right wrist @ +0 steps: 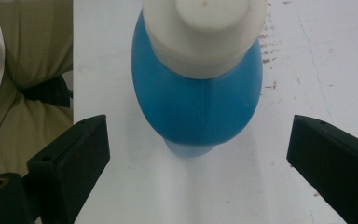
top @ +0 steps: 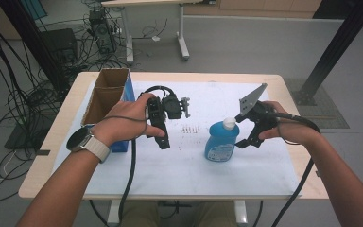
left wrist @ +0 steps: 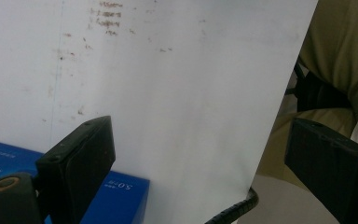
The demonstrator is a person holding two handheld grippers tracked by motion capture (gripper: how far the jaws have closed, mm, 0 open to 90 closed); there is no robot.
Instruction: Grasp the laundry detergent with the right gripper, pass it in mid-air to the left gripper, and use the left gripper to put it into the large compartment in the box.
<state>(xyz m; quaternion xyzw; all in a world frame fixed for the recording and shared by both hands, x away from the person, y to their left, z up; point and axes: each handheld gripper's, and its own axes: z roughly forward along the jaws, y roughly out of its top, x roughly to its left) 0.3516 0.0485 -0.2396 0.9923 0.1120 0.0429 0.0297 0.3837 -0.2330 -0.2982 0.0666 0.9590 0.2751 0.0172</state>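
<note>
Blue and see-through, the bottle [top: 220, 142] you are reaching for stands upright on the white sheet [top: 260, 163] near the middle of the table [top: 52, 142], with a broad white cap [top: 229, 124] on top and a printed label on its front. From the right gripper view it bulges into a rounded body [right wrist: 198, 102] under that cap [right wrist: 204, 28]. Your right gripper [top: 244, 137] sits just beside it, jaws spread wide and gripping nothing. Your left gripper [top: 163, 139] hovers over bare paper [left wrist: 182, 93], jaws also wide apart and empty, close to the blue carton [top: 120, 142].
</note>
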